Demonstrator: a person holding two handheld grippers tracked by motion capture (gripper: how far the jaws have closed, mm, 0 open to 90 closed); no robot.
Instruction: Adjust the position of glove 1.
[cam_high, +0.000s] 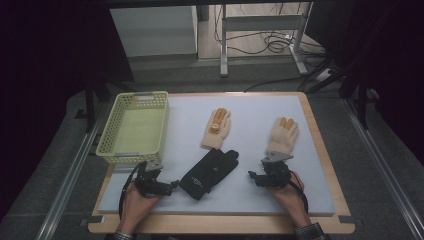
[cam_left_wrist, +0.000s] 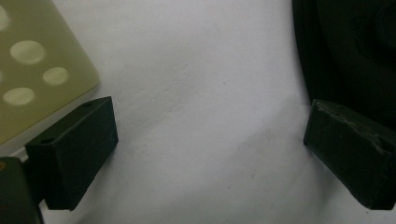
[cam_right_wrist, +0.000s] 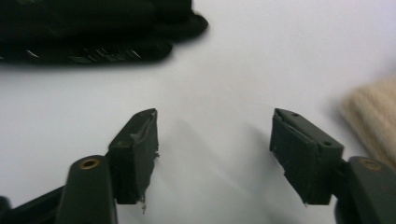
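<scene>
We are holding both tools spread and empty: the left tool (cam_high: 172, 187) beside the black glove (cam_high: 209, 173), the right tool (cam_high: 252, 175) near a cream glove (cam_high: 282, 135). The other cream glove (cam_high: 216, 128) is lying mid-surface. The basket (cam_high: 111, 148) is waiting empty, so all three gloves are left to move

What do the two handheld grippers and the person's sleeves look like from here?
Both the left gripper and the right gripper are black, blocky tools with two rectangular black jaws; brass-coloured screws sit behind the right one's jaws. A grey three-cornered plate tops the right gripper, and a similar grey plate sits on the left. A black cable loops from the left gripper. The person's cuffs look dark and patterned.
</scene>
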